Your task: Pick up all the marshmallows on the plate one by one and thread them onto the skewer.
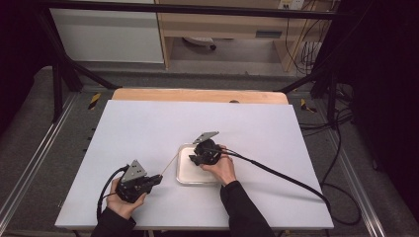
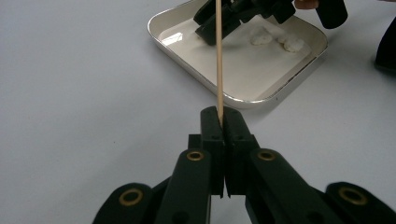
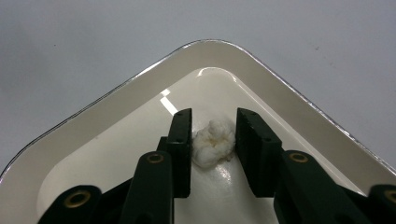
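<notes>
The left gripper (image 2: 219, 122) rests near the front left corner of the white table (image 1: 148, 128), jaws pressed together on the lower end of a thin wooden stick (image 2: 218, 60). The stick slants up toward the white tray (image 2: 243, 95), which sits right of the table's centre, toward the front edge.

The right gripper (image 3: 214, 135) reaches down into the tray (image 3: 116, 135). A white cotton ball (image 3: 214, 142) lies on the tray floor between its jaws; the left jaw touches it, and the right jaw stands just beside it.

Two further cotton balls (image 2: 278, 39) lie near the tray's far side
</notes>
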Demonstrator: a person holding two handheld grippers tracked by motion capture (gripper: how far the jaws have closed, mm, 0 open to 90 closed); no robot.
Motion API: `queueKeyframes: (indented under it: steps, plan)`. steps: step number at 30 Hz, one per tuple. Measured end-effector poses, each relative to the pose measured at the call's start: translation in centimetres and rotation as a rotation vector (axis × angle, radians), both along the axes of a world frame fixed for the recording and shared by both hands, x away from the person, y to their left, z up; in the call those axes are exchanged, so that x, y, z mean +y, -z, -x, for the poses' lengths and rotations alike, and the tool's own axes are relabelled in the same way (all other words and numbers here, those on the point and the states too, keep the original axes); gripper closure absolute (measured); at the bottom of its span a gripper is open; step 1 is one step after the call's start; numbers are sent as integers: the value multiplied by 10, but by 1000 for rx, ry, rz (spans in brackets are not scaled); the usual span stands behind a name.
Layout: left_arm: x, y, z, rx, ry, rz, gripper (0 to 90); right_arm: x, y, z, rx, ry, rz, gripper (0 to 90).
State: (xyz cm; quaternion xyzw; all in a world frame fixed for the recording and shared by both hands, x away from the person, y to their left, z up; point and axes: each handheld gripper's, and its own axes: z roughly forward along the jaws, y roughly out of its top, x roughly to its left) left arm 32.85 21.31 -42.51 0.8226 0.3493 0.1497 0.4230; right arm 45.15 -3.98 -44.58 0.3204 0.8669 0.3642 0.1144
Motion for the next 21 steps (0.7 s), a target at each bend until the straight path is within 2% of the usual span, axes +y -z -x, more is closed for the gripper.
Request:
queueKeyframes:
  steps: [5,10,15,21]
  plan:
    - [0,0,1,-4,-1,2,887,-3,-3,0,14,0,-11,729]
    - [-2,0,1,-8,0,5,887,-11,-15,6,12,-8,-65,745]
    - [-5,-1,3,-22,6,11,887,-25,-33,15,15,-17,-150,752]
    - [-11,-2,6,-45,14,33,887,-46,-53,28,-6,-21,-253,768]
